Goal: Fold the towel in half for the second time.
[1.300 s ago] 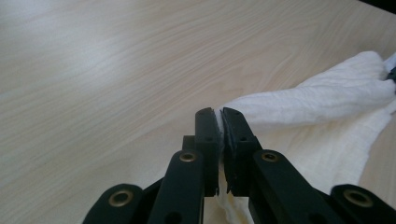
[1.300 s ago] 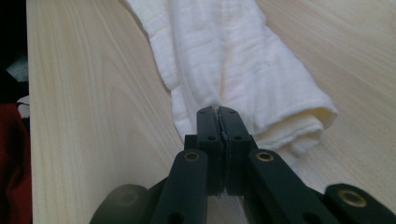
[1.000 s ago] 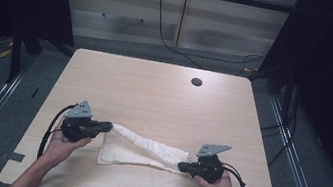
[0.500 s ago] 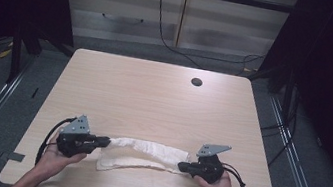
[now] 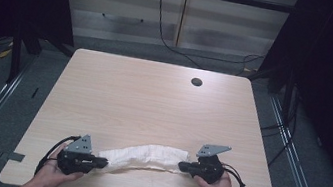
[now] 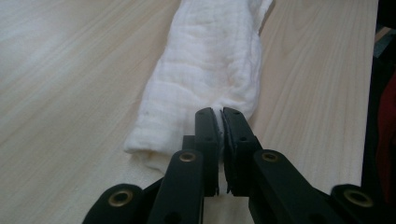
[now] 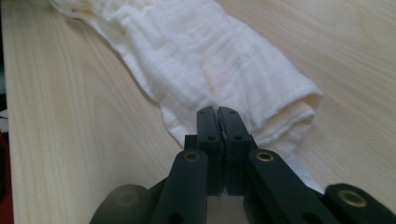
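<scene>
A white cloth (image 5: 147, 156) lies bunched in a long strip across the near part of the wooden table (image 5: 153, 101). My left gripper (image 5: 102, 163) is shut on the cloth's left end, low over the table near the front edge. In the left gripper view the jaws (image 6: 220, 114) pinch a thin edge of the white cloth (image 6: 205, 74). My right gripper (image 5: 182, 166) is shut on the right end. In the right gripper view the jaws (image 7: 217, 113) clamp the folded cloth (image 7: 210, 60). A hand holds each gripper.
A dark round hole (image 5: 196, 82) sits in the table's far right part. The table's front edge runs just under both hands. Cables (image 5: 241, 186) trail from the grippers. Dark frames and grey floor surround the table.
My left gripper has moved toward the front edge and down with its end of the cloth, narrowing the cloth into a thinner strip. The right gripper has stayed in place.
</scene>
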Available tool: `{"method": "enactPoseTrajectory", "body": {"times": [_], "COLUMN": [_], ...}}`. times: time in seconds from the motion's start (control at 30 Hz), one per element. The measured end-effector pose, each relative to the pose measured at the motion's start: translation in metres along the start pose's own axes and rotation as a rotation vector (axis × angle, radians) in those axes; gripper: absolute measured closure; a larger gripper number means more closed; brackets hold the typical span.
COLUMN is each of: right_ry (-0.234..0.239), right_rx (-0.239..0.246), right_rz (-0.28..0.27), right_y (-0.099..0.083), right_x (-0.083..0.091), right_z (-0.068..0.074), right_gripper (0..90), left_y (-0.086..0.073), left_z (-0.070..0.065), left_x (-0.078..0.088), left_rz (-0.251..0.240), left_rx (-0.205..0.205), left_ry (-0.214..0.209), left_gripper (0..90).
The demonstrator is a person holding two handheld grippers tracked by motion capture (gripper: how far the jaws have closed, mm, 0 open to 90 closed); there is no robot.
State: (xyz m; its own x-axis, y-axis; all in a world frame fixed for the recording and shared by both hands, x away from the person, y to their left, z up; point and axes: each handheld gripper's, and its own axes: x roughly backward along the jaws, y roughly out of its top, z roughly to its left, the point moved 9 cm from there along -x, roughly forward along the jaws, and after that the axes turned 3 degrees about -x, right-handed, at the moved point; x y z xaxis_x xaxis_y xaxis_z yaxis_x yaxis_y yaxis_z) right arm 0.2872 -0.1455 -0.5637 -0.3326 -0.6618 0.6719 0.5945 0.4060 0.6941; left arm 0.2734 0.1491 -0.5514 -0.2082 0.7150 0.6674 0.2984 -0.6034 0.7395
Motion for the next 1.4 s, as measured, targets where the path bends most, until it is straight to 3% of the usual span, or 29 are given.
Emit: {"method": "enactPoseTrajectory", "body": {"times": [0.13,0.3,0.47,0.63,0.77,0.9,1.07,1.13,1.2,1.3,1.4], "right_ry": [-0.027,-0.033,-0.050,-0.082,-0.115,-0.143,-0.160,-0.151,-0.173,-0.182,-0.187], "right_rx": [0.000,0.013,0.013,0.019,0.015,0.001,-0.021,-0.037,-0.039,-0.041,-0.043], "right_rz": [-0.018,-0.053,0.009,0.021,0.009,0.002,0.003,0.001,-0.001,-0.015,-0.034], "right_y": [0.001,0.005,-0.015,-0.016,-0.013,-0.006,0.006,0.012,0.017,0.020,0.019], "right_x": [0.009,0.021,0.020,0.020,0.018,0.015,0.008,0.004,0.001,-0.002,-0.002], "right_z": [-0.004,0.002,0.002,-0.001,-0.005,-0.014,-0.032,-0.039,-0.045,-0.046,-0.045], "right_gripper": [88.8,88.8,88.9,88.9,89.0,88.9,88.9,88.9,88.8,88.7,87.9], "left_y": [-0.003,-0.002,-0.002,-0.002,0.003,0.009,0.017,0.019,0.020,0.020,0.019], "left_z": [0.002,0.002,0.002,0.005,0.017,0.039,0.064,0.073,0.077,0.077,0.077], "left_x": [-0.002,-0.005,-0.005,-0.006,-0.011,-0.016,-0.024,-0.025,-0.026,-0.027,-0.026], "left_rz": [0.003,0.007,0.011,0.013,0.006,0.002,-0.030,-0.028,-0.033,-0.031,-0.045], "left_rx": [-0.002,-0.004,0.006,-0.005,-0.001,0.005,0.083,0.080,0.087,0.056,0.060], "left_ry": [0.016,0.035,0.023,0.040,0.059,0.092,0.089,0.123,0.134,0.165,0.162], "left_gripper": [85.6,85.7,85.8,85.9,86.0,85.9,86.0,85.9,86.0,85.9,85.5]}}
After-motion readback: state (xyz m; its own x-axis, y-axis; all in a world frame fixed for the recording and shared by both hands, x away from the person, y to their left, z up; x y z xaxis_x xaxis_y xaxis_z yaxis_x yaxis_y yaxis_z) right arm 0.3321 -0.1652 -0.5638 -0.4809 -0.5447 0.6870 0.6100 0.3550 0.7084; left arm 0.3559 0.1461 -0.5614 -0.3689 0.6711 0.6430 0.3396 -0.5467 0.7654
